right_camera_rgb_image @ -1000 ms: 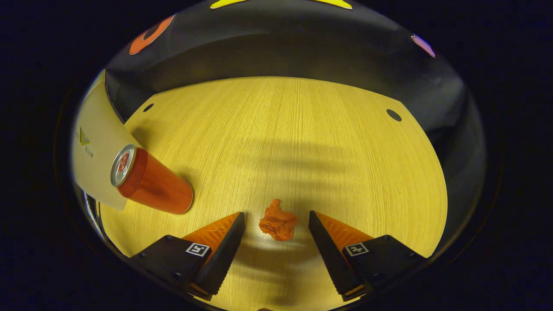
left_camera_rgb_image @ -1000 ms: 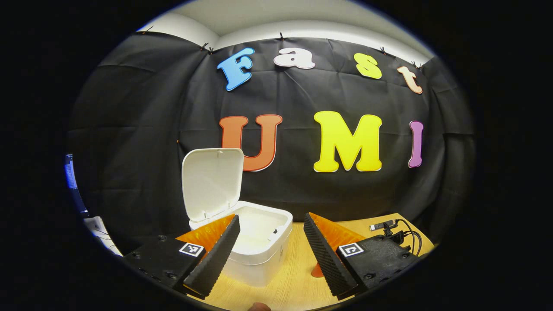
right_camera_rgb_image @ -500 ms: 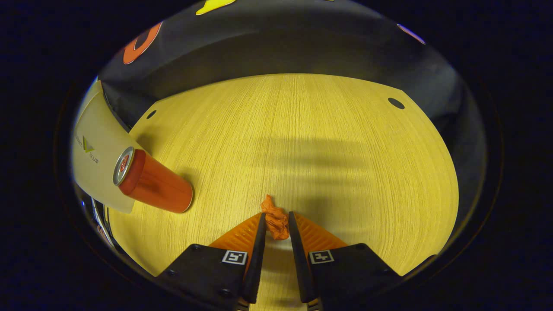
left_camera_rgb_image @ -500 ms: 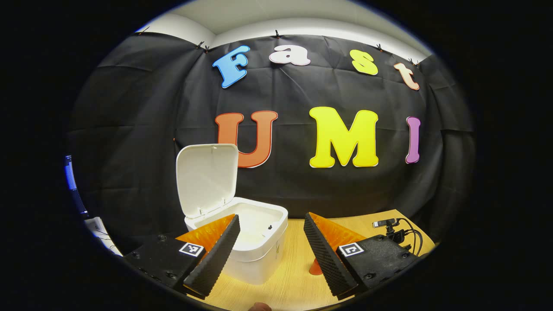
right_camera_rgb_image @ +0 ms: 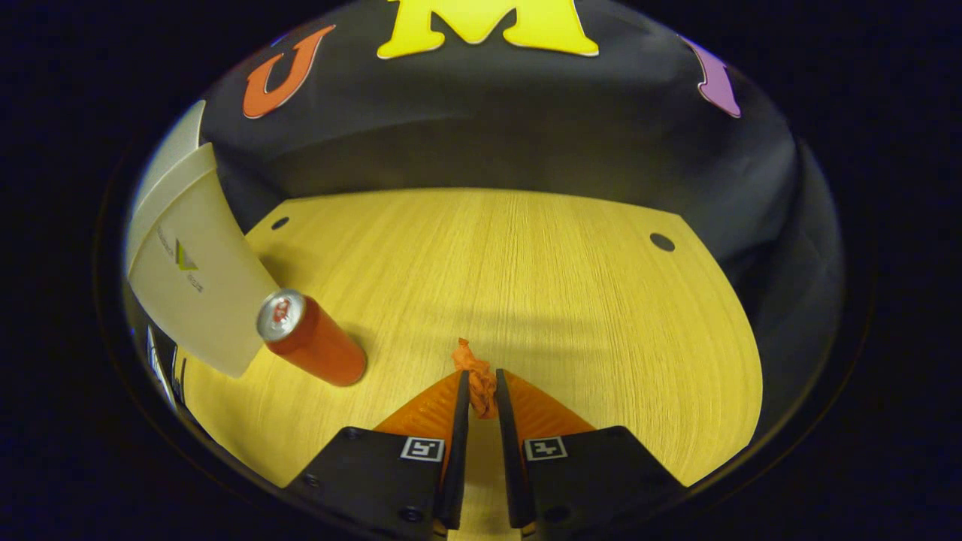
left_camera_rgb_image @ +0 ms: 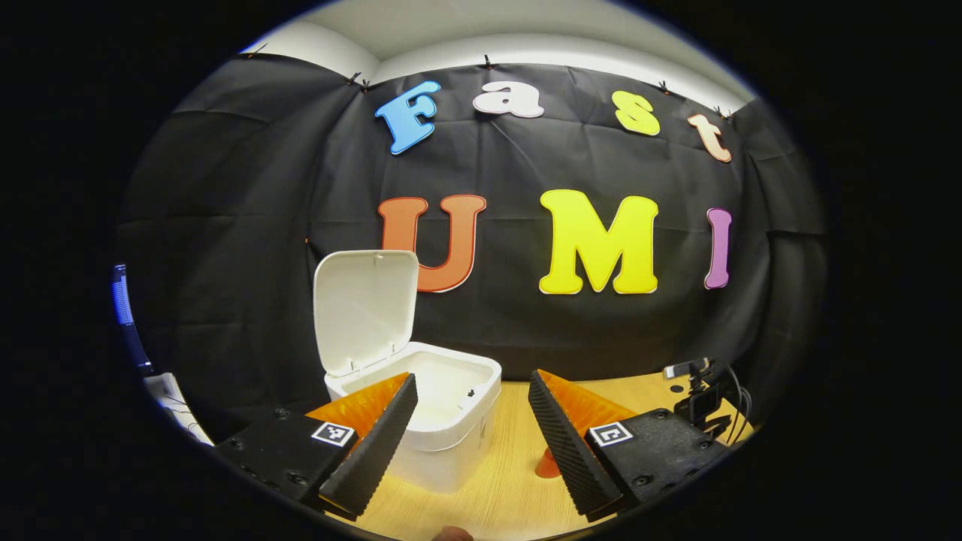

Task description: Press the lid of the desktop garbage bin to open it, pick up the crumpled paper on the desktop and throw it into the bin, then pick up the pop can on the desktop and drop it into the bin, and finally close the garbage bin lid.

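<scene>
Lifted since half a second ago, the right hand-held gripper (right_camera_rgb_image: pixel 481 391) pinches the crumpled paper (right_camera_rgb_image: pixel 476 376) above the desk (right_camera_rgb_image: pixel 526 285); the left hand-held gripper (left_camera_rgb_image: pixel 470 421) gapes before the open garbage bin (left_camera_rgb_image: pixel 443 406), pop can (right_camera_rgb_image: pixel 312 347) standing nearby.

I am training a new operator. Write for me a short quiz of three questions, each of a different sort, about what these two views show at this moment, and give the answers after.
1. True or false: the bin lid stands open.
2. Multiple choice: what do the right tongs hold? A) the pop can B) the crumpled paper C) nothing
3. Fill the gap: the pop can stands upright on the ____, beside the white bin.

Key
1. True. The lid is raised above the bin's open mouth, in the left gripper view.
2. B. Both fingers press on the crumpled paper. The left tongs are open, holding nothing.
3. Table.
</scene>
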### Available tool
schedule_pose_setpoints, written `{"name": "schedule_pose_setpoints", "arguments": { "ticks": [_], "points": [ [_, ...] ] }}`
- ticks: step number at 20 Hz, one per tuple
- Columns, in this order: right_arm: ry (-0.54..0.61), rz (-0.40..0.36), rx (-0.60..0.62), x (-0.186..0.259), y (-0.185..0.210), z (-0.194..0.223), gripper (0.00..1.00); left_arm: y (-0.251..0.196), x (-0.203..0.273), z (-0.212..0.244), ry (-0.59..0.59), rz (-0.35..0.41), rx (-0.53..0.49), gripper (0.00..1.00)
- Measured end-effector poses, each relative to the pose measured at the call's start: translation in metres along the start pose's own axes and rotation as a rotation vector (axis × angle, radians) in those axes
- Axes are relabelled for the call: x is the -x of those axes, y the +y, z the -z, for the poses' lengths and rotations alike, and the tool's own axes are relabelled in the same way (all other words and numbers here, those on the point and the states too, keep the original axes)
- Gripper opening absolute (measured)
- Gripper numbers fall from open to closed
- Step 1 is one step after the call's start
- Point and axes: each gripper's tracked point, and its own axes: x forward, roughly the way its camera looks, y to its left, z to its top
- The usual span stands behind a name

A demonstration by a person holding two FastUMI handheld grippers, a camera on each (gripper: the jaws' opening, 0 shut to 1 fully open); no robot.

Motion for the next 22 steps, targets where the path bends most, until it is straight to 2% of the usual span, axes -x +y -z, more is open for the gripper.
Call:
{"name": "schedule_pose_setpoints", "arguments": {
  "ticks": [4,11,14,22],
  "points": [
    [-0.128,-0.055,-0.001,0.043,0.028,-0.041,0.24,0.008,0.003,0.0,-0.001,-0.008,0.015,0.97],
    [-0.404,-0.186,0.015,0.117,0.099,-0.149,0.24,0.027,0.011,0.005,0.0,-0.036,0.007,0.98],
    [-0.448,-0.249,0.06,0.143,0.14,-0.169,0.23,0.035,0.015,0.004,-0.002,-0.044,0.005,0.98],
    [-0.483,-0.391,0.137,0.166,0.241,-0.192,0.23,0.074,0.032,0.0,-0.012,-0.105,0.02,0.98]
  ]
}}
